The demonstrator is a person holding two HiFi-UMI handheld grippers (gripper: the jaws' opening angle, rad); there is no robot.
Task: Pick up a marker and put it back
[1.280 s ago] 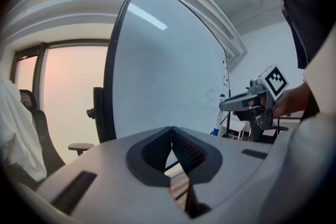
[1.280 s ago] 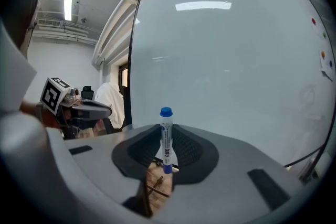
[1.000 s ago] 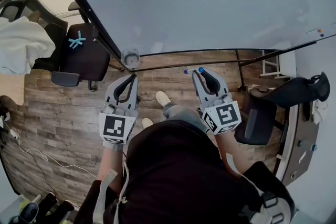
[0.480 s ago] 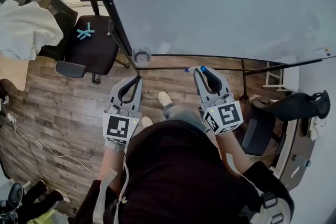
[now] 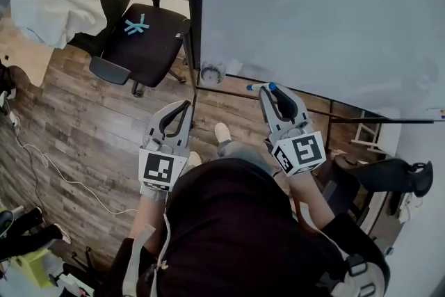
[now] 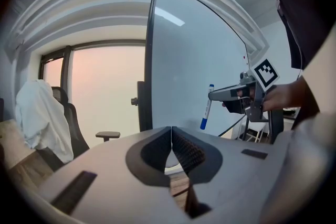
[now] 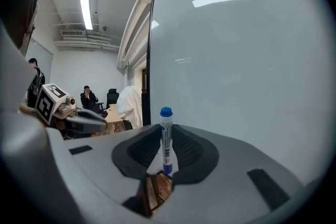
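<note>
Black top [image 5: 229, 233], grey gear.
Pale strap [image 5: 132, 254] at 7 o'clock, black buckle [image 5: 353, 265] at 5 o'clock; left gripper [image 5: 185, 103] and right gripper [image 5: 266, 87] both grey with black ribbed pads [image 6: 189, 152], each carrying a white cube [image 5: 159, 168] printed with black squares.

whiteboard [image 5: 313, 10]: upright on the far side, taking up the far right of the head view.
right gripper [image 5: 268, 87]: near the whiteboard's lower edge.
marker [image 5: 256, 87]: crosswise between the right gripper's jaws, an end out on each side.
left gripper [image 5: 185, 105]: left of the right gripper, apart from it, over the floor [image 5: 83, 135].
office chair [image 5: 142, 45]: far left, just beside the whiteboard's left edge.
cloth [image 5: 52, 3]: draped over another chair, further left.
cable [image 5: 49, 170]: on the floor, near left.
</note>
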